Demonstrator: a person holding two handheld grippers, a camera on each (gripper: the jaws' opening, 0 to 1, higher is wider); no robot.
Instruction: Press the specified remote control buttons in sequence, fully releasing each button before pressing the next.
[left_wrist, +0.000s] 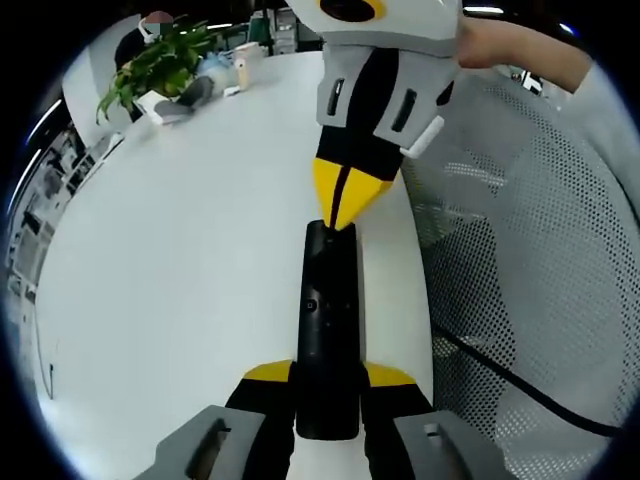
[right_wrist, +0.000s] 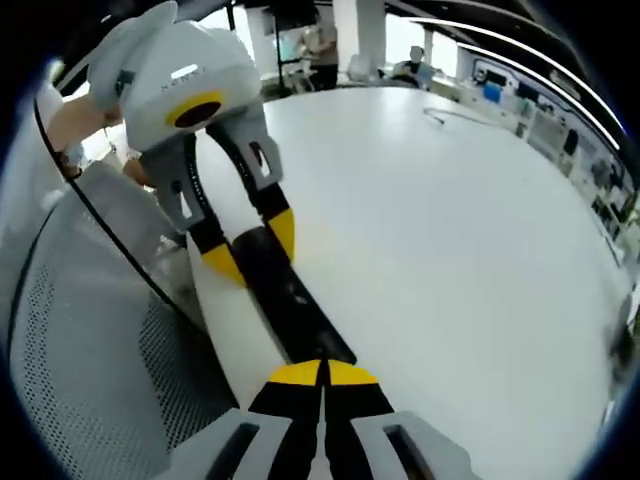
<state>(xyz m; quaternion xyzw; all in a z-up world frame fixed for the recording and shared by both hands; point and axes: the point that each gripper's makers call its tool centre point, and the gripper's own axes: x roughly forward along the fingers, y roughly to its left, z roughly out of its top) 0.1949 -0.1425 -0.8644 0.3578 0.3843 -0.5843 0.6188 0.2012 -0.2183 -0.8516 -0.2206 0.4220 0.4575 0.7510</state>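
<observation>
Your left claw (left_wrist: 327, 378) is clamped on the near end of the black remote (left_wrist: 327, 330), which lies on the white surface (left_wrist: 180, 290) with its long axis running straight away from you. Your right claw (right_wrist: 322, 372), jaws together, tips down onto the remote's far end, the one placed to press.

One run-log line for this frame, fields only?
left claw: shut on black remote | right claw: shut, tips on remote's far end | surface: white table | background: potted plant
</observation>
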